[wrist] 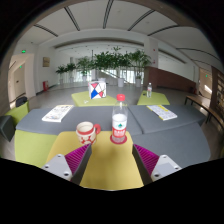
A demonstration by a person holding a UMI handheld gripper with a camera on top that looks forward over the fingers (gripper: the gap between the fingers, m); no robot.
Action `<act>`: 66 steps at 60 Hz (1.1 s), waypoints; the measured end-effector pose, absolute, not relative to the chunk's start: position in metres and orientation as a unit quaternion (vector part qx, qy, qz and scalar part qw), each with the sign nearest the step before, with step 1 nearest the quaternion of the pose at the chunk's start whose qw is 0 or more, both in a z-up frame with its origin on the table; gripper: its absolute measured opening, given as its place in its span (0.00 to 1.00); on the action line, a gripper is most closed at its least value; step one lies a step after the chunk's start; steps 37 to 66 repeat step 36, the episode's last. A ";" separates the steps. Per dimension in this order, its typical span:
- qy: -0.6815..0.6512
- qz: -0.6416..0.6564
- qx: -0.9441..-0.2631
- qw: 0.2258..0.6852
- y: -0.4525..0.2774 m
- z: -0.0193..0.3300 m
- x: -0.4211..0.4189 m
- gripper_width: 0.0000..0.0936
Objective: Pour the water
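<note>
A wide hall with a ribbed white ceiling opens beyond the work surface, and a row of leafy green plants [105, 63] stands at the far side. The table [150, 122] is built of grey and yellow-green panels — flat, matte, meeting in angled seams. On it, well beyond the fingers, a white sign with a red and blue emblem [96, 91] stands tilted, a small bottle-like thing [150, 91] sits further right, too small to tell more, and flat white sheets [58, 113] lie to the left, with another sheet [163, 113] to the right.

Nothing stands between the gripper [109, 160] and the two task things. The bottle [120, 121] is clear plastic with a red cap and a red-and-white label, upright, just ahead of the fingers and a little right of their midline. The cup [86, 132] — short, round, with a red pattern, possibly paper — stands just beside the bottle to its left, apart from it.

The fingers are spread wide with nothing gripped, their magenta pads [146, 155] facing inward over a yellow-green panel.
</note>
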State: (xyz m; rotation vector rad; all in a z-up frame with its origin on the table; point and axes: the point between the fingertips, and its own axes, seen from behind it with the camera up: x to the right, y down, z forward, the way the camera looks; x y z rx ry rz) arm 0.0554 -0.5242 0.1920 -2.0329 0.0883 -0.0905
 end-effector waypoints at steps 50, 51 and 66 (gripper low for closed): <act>0.032 -0.056 -0.835 0.547 -0.638 0.220 0.031 0.91; 0.032 -0.056 -0.835 0.547 -0.638 0.220 0.031 0.91; 0.032 -0.056 -0.835 0.547 -0.638 0.220 0.031 0.91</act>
